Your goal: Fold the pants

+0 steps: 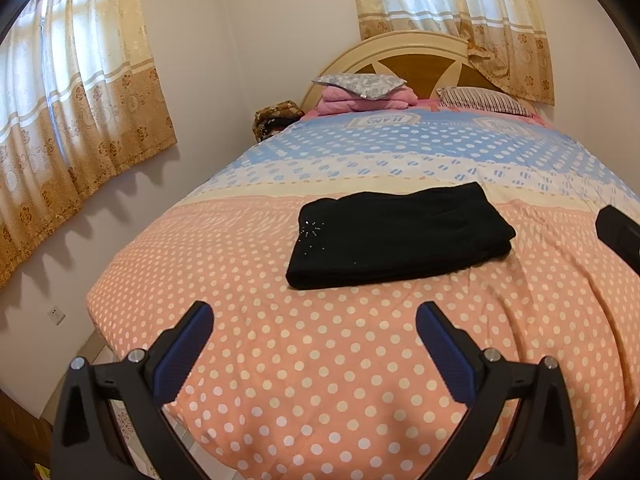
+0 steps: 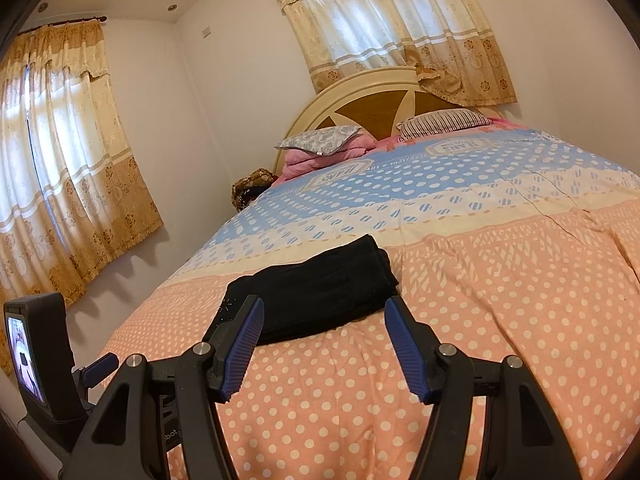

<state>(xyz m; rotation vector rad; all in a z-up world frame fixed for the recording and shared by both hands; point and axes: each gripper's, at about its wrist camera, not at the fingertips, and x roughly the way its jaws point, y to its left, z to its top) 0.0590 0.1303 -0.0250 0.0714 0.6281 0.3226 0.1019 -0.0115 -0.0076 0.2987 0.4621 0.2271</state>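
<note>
- The black pants (image 1: pixel 400 236) lay folded at frame centre on the dotted bed (image 1: pixel 320 380).
- The left claw (image 1: pixel 314 320) and right claw (image 2: pixel 324 314) hung spread wide, empty.
- Risk: a stray finger snagging the near edge could undo the fold.

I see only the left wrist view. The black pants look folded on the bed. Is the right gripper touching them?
Observer: No. In the right wrist view the right gripper is open and empty, in front of the black pants, which lie flat on the quilt.
Operator: Is something beside the right gripper?
Observer: Yes, the left gripper's body shows at that view's left edge, with a small lit screen.
Operator: And the ceiling?
Observer: Two round ceiling fittings show there.
</note>
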